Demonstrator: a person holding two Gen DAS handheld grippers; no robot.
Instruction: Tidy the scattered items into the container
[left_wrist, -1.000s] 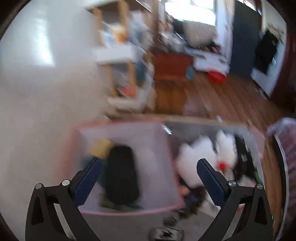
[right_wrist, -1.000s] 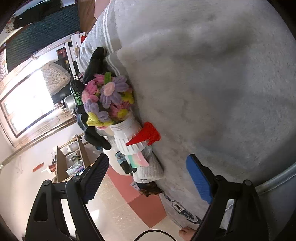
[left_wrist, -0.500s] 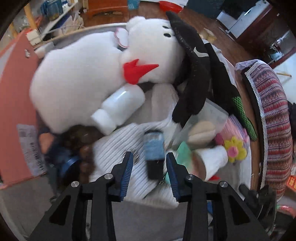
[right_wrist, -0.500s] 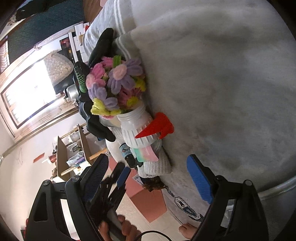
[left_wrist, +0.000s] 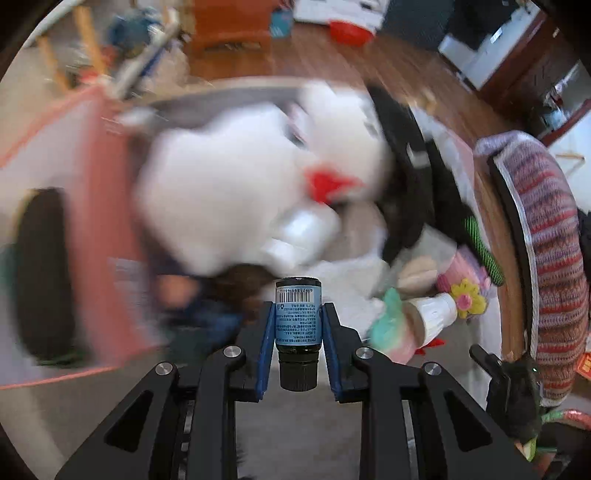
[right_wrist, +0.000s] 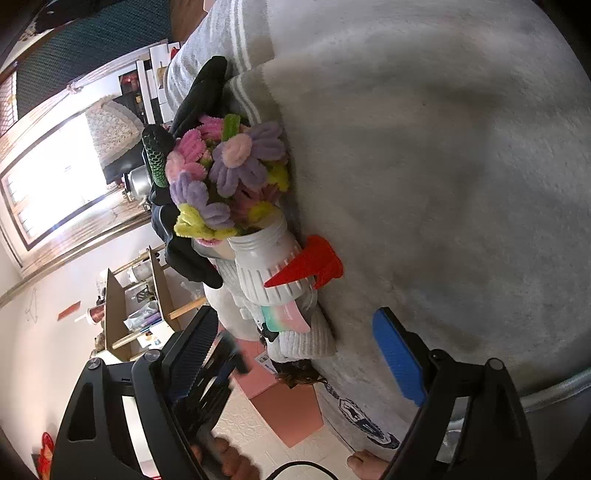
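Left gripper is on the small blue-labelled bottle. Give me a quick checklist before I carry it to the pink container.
1. Bottle between the left gripper's fingers: ok, blue pads flank its label while the jaws are closing.
2. Grip centred: ok, pads on the label, cap end toward the camera.
3. Grip firm: cannot tell.
4. Pink container in view: ok, at left, blurred.
5. Room inside it: cannot tell; a dark item already lies there.
6. Right gripper free: ok, open and empty, facing the flower bottle.
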